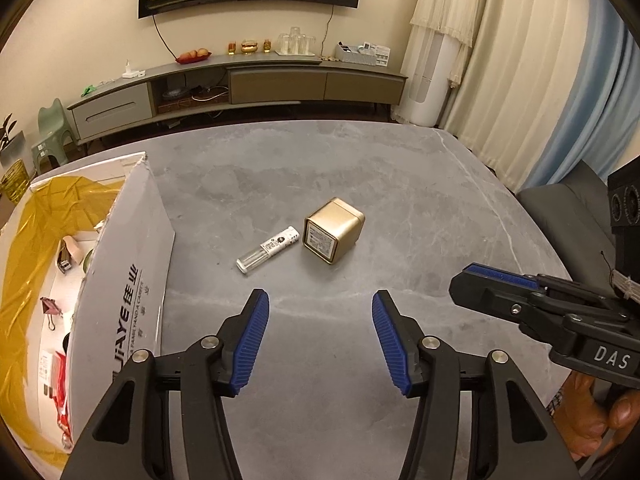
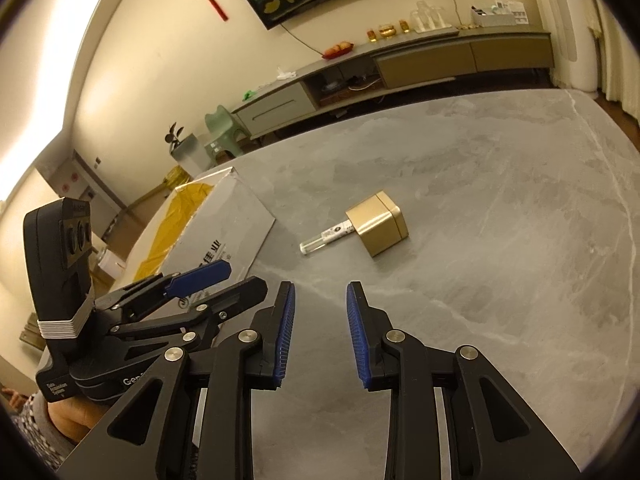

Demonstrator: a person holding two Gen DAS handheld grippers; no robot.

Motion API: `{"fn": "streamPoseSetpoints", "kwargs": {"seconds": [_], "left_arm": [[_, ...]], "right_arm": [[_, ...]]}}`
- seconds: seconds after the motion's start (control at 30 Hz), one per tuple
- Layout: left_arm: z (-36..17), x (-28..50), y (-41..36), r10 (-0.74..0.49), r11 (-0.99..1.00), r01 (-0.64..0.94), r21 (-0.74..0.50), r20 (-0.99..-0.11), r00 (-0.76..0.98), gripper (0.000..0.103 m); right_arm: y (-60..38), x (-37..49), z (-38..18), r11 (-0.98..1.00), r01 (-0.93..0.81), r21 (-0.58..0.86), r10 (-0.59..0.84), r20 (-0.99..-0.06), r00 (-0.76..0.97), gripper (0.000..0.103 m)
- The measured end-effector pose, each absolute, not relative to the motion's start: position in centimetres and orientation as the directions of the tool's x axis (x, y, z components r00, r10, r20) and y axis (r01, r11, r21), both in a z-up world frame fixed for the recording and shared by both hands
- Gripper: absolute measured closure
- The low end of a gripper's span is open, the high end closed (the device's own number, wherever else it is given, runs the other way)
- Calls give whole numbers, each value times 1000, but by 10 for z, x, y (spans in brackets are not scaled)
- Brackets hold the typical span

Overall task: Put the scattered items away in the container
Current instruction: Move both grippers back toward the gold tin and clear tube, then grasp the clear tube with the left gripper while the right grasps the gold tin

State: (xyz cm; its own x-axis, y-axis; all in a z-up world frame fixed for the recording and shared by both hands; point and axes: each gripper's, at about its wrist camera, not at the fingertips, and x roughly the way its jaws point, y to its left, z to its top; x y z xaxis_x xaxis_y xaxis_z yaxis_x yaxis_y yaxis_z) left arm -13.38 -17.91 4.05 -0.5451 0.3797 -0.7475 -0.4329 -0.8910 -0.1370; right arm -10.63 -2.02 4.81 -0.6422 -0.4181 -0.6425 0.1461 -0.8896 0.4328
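A small gold tin [image 1: 334, 235] lies on its side on the grey table [image 1: 400, 184], with a clear white-labelled tube [image 1: 267, 250] touching or nearly touching its left. Both show again in the right wrist view: the tin [image 2: 378, 224] and the tube [image 2: 326, 237]. A white cardboard box [image 1: 128, 280] lined with yellow film stands at the left and holds several small items. My left gripper [image 1: 320, 300] hovers open just short of the two objects, nothing between its fingers. My right gripper [image 2: 320, 292] is open too, empty, farther back at the right.
The box [image 2: 224, 232] takes up the table's left side. A low TV cabinet [image 1: 240, 80] runs along the far wall, with curtains [image 1: 540, 80] at the right. A dark chair [image 1: 568, 204] sits past the table's right edge. A hand [image 1: 600, 412] holds the right gripper.
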Motion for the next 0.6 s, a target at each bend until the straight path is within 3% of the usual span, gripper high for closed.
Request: {"fn": "streamPoseSetpoints", "kwargs": {"seconds": [0.37,0.6], "left_arm": [[23,-166,-176,387,-894,-416,-168,-757,-527,44],[6,-189,-169,374,-901,-401,-168,-770,-517,44]], "right_arm": [[-17,-143,45,-936,173,307,-346,-703,-621,57],[-17,-170,34,-948,202,244,-317,-727,-609,55]]}}
